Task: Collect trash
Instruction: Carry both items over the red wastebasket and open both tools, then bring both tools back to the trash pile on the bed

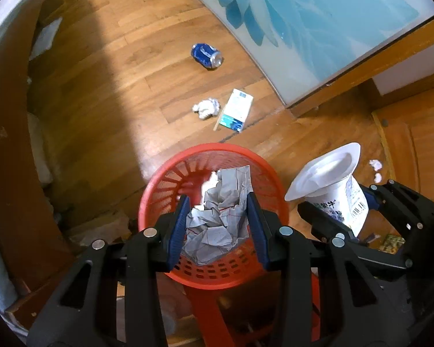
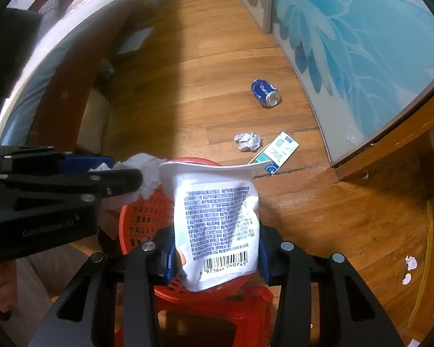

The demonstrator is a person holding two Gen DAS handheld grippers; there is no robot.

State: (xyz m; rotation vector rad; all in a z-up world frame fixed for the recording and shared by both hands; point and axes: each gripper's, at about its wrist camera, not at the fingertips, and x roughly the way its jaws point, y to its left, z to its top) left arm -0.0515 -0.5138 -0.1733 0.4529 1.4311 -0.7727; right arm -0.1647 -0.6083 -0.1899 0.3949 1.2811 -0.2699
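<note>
My left gripper (image 1: 218, 202) is shut on a crumpled sheet of paper (image 1: 220, 208) and holds it over the red mesh basket (image 1: 159, 185). My right gripper (image 2: 215, 248) is shut on a white plastic pouch (image 2: 217, 219) with a barcode, held just right of and above the basket (image 2: 136, 219). The pouch also shows in the left wrist view (image 1: 332, 185). On the wooden floor lie a crushed blue can (image 1: 207, 55), a paper ball (image 1: 206, 108) and a white-and-teal carton (image 1: 235, 110). These also show in the right wrist view: the can (image 2: 265, 92), the ball (image 2: 247, 141), the carton (image 2: 275, 151).
The basket stands on a red stool (image 2: 217, 303). A bed with a wooden frame (image 2: 52, 92) runs along the left. A glass door with a blue flower print (image 1: 303, 23) stands at the right. Small paper scraps (image 2: 409, 269) lie by the right threshold.
</note>
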